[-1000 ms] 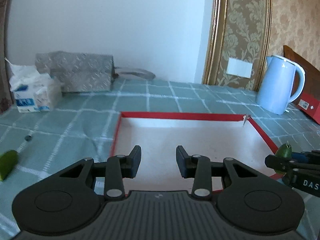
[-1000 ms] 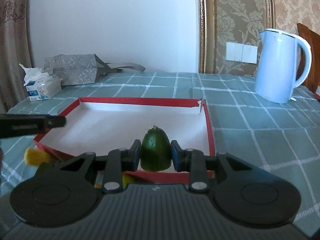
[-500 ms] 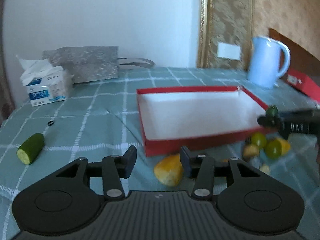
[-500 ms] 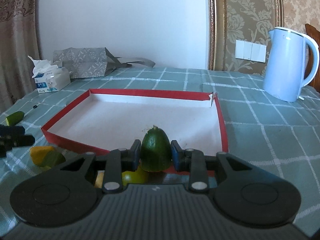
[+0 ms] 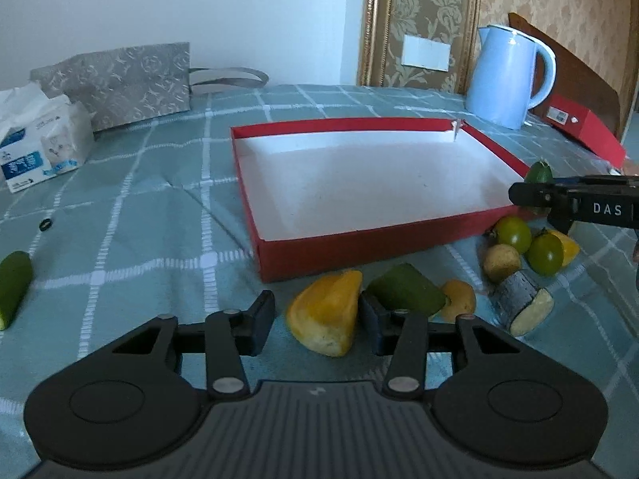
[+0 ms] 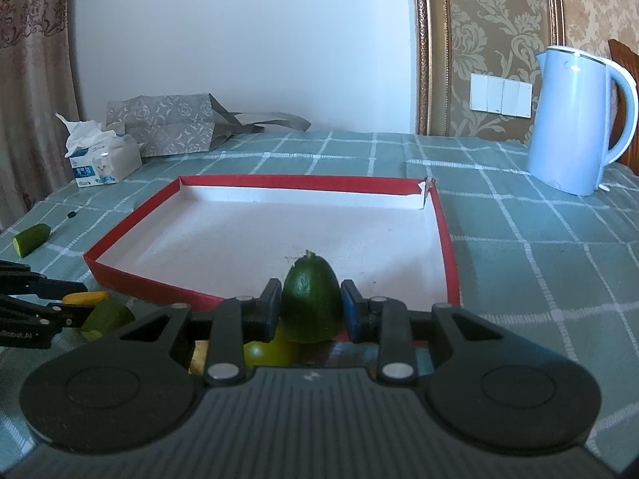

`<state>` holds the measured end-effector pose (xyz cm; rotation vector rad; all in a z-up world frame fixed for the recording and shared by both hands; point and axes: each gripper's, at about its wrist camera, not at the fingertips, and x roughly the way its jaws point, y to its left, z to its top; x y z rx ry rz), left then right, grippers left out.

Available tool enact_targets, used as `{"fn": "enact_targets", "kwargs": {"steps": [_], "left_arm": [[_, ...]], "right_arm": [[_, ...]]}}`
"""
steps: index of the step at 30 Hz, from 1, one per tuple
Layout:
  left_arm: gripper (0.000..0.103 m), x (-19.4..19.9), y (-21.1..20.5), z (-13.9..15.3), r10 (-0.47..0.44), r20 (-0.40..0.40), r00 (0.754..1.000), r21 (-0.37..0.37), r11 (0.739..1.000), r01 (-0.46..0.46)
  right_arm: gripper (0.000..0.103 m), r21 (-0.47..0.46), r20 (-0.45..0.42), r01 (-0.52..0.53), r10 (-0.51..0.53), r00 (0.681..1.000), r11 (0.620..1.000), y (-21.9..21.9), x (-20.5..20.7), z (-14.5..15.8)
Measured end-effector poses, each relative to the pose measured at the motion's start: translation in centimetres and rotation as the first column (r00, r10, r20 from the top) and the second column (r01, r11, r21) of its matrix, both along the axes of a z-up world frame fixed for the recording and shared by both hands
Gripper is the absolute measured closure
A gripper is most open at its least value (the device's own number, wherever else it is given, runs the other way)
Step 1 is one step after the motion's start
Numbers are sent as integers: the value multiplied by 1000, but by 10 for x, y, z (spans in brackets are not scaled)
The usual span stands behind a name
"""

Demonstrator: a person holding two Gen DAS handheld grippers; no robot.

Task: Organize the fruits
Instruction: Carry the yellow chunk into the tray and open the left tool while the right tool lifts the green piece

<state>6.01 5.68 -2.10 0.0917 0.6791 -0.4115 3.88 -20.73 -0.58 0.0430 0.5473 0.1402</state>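
Observation:
A shallow red box (image 5: 359, 241) with a white inside lies on the checked cloth; it also shows in the right wrist view (image 6: 151, 279). My left gripper (image 5: 317, 321) is open, its jaws either side of a yellow fruit piece (image 5: 325, 317) in front of the box. Beside it lie a green piece (image 5: 405, 293), a small yellow fruit (image 5: 459, 299), a cut grey-skinned piece (image 5: 525, 303) and two green round fruits (image 5: 513, 233). My right gripper (image 6: 309, 309) is shut on a green pointed fruit (image 6: 311, 303), held over the box's near right corner.
A blue kettle (image 5: 505, 76) and a red packet (image 5: 581, 125) stand at the back right. A tissue pack (image 5: 38, 143) and a grey paper bag (image 5: 120, 82) are at the back left. A cucumber end (image 5: 12, 285) and a small black ring (image 5: 46, 224) lie left.
My left gripper has pulled back from over the box and dropped to the fruit pile in front of it. My right gripper has backed away slightly, still holding the green fruit.

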Motion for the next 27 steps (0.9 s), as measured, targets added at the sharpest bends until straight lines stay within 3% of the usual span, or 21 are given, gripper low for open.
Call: {"fn": "enact_targets", "kwargs": {"steps": [7, 15, 19, 27], "left_arm": [[68, -16, -9, 1, 20, 67, 998, 43, 999, -23], [68, -30, -3, 39, 62, 158, 985, -10, 998, -61], [68, 0, -20, 56, 75, 179, 981, -13, 997, -74], [68, 89, -64, 29, 132, 39, 990, 24, 991, -133]], "right_arm": [[73, 12, 4, 5, -5, 1000, 1000, -2, 0, 0], [73, 24, 23, 5, -5, 1000, 1000, -3, -3, 3], [73, 23, 35, 18, -19, 999, 1000, -5, -5, 4], [73, -4, 40, 37, -37, 999, 999, -4, -1, 2]]}}
